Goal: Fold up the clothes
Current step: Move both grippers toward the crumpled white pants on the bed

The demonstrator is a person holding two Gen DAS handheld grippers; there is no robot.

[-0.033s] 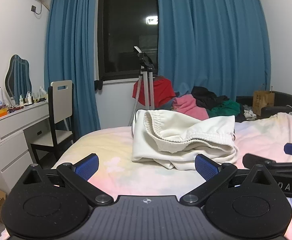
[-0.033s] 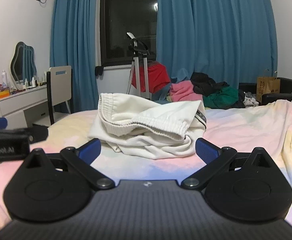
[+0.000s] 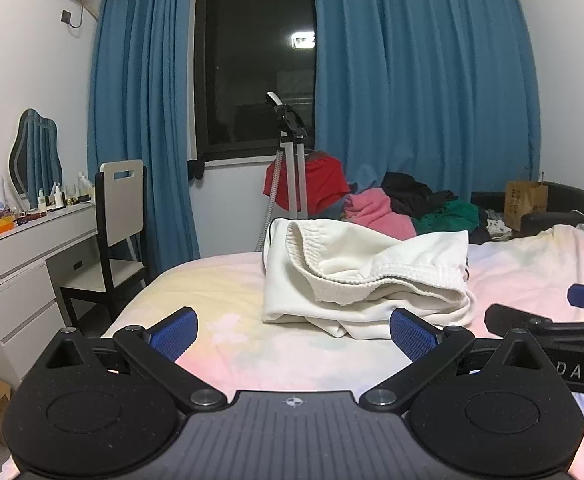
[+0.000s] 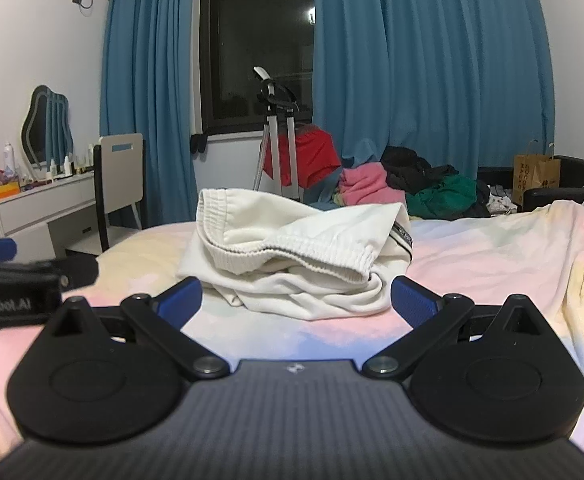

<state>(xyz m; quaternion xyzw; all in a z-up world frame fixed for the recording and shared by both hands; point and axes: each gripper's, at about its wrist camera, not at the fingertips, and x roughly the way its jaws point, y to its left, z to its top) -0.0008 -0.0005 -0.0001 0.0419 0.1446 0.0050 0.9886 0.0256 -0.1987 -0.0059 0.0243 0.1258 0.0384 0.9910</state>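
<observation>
I am working over a bed (image 3: 219,280) covered in a pastel sheet of yellow, pink and blue. The white trousers (image 3: 356,276) lie crumpled in a heap near the middle of the bed, waistband gaping toward me, well short of the far edge. Behind the bed, blue curtains (image 3: 412,100) frame a dark window (image 3: 251,64); a tripod (image 3: 292,168) stands at the far side, with a pile of clothes (image 3: 408,208) in red, pink, black and green beside it. To my left, a white dresser (image 3: 23,256) and a chair (image 3: 119,216) stand off the bed's left edge.

My left gripper (image 3: 292,330) is spread wide and holds nothing; bare sheet lies between its fingers (image 3: 173,330) and the heap. My right gripper (image 4: 296,300) is likewise wide apart and empty, its fingers (image 4: 414,300) flanking the near hem of the trousers in view, not touching. Open sheet extends to the right of the heap.
</observation>
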